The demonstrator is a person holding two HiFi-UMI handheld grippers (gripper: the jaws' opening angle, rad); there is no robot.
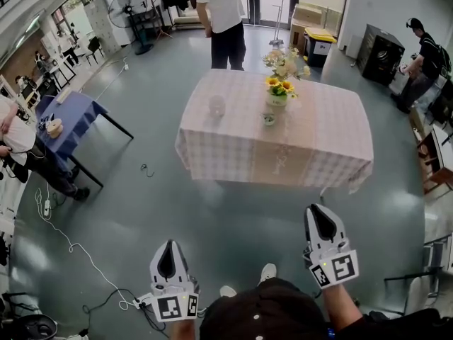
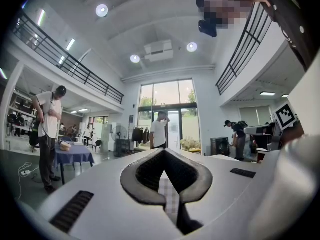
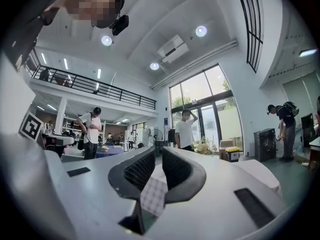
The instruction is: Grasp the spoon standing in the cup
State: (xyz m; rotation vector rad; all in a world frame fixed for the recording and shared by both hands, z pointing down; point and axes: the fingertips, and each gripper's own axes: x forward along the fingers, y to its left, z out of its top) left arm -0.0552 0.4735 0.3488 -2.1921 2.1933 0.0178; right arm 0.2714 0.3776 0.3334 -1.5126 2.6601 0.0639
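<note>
A table with a pale checked cloth (image 1: pixel 311 147) stands in the middle of the room, well ahead of me. On its left part sits a pale cup (image 1: pixel 216 105); a spoon in it is too small to make out. A vase of yellow flowers (image 1: pixel 277 93) and a small bowl (image 1: pixel 269 119) stand near the table's centre. My left gripper (image 1: pixel 168 244) and right gripper (image 1: pixel 316 207) are held low in front of me, far short of the table. Both are shut with nothing in them. The left gripper (image 2: pixel 164 151) and the right gripper (image 3: pixel 156 150) point toward the table.
A person (image 1: pixel 221 20) stands right behind the table. Another person (image 1: pixel 425 55) bends at the right wall. A blue table (image 1: pixel 71 115) with seated people is at the left. Cables (image 1: pixel 71 246) trail over the floor at the left, and a chair frame (image 1: pixel 425 264) stands at the right.
</note>
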